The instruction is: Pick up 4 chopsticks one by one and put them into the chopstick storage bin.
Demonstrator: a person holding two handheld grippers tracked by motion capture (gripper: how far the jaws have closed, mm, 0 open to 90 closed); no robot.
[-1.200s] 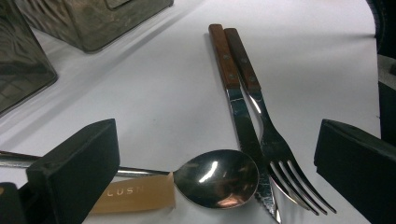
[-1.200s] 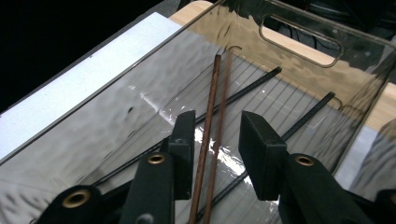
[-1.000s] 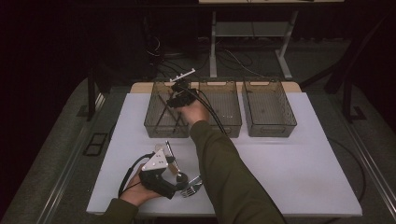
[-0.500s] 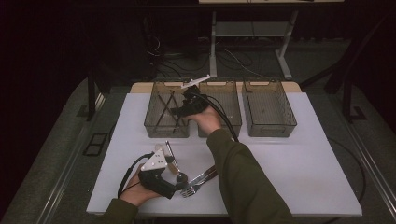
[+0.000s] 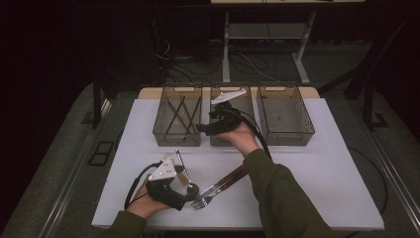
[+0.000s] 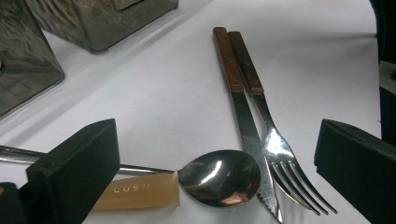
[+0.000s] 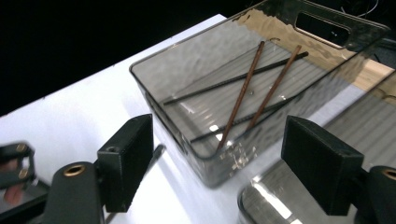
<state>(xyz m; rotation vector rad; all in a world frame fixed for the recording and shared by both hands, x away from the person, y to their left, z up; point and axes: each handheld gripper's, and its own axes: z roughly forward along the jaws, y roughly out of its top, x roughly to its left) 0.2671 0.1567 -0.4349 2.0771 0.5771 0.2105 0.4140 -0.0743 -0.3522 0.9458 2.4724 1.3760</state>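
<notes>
The spoon (image 6: 219,177), knife (image 6: 243,112) and fork (image 6: 280,154) lay together on the white surface (image 5: 322,173) between the left hand-held gripper's (image 6: 217,158) spread, empty jaws; the right hand-held gripper (image 7: 219,163) (jaws just opening, empty) hung by the chopsticks bin (image 7: 196,154).

Setting reads as a lab or test bench for recorded manipulation work, not a home or kitchen. A white board (image 5: 317,178) lies as the work surface on a larger grey table (image 5: 64,163), the surroundings blacked out. Beyond the right gripper (image 5: 205,128) and the three clear bins (image 5: 285,111) ranged side by side, loose cables (image 5: 247,62) run over the floor around a metal stand (image 5: 262,37). Both hand-held grippers carry trailing cable; the left gripper (image 5: 190,191), nearer the person, bears a grey three-cornered plate. A rail (image 5: 69,198) runs along the table edge to its left.
</notes>
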